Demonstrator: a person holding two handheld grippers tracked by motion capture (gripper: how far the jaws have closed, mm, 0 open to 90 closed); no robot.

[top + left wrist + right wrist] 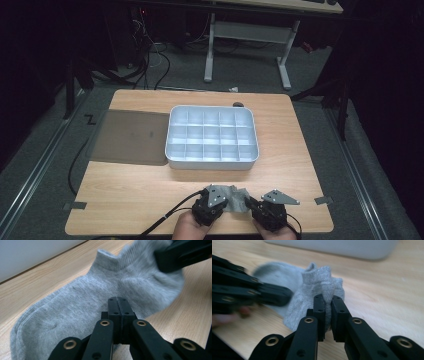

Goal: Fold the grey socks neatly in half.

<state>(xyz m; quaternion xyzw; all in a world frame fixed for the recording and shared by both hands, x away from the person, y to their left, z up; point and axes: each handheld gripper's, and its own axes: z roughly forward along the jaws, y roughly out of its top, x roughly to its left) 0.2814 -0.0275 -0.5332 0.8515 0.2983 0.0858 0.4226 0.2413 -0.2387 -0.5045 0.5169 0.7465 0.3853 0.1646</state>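
A grey ankle sock (240, 196) lies on the wooden table (140, 195) near its front edge, between my two grippers. In the left gripper view the sock (75, 305) lies flat, and my left gripper (117, 300) is shut with its tips over the sock's middle; no fabric shows between the jaws. My right gripper (328, 298) is shut on the sock's bunched cuff end (322, 280). The right gripper (175, 255) appears blurred at the top right of the left gripper view. In the high view the left gripper (229, 200) and right gripper (249, 202) sit close together, held by a person's hands.
A grey tray (212, 164) with several small compartments, all bare, stands at the table's middle. A dark mat (130, 137) lies to its left. A small dark object (238, 104) rests at the far edge. Desk legs and cables are on the floor beyond.
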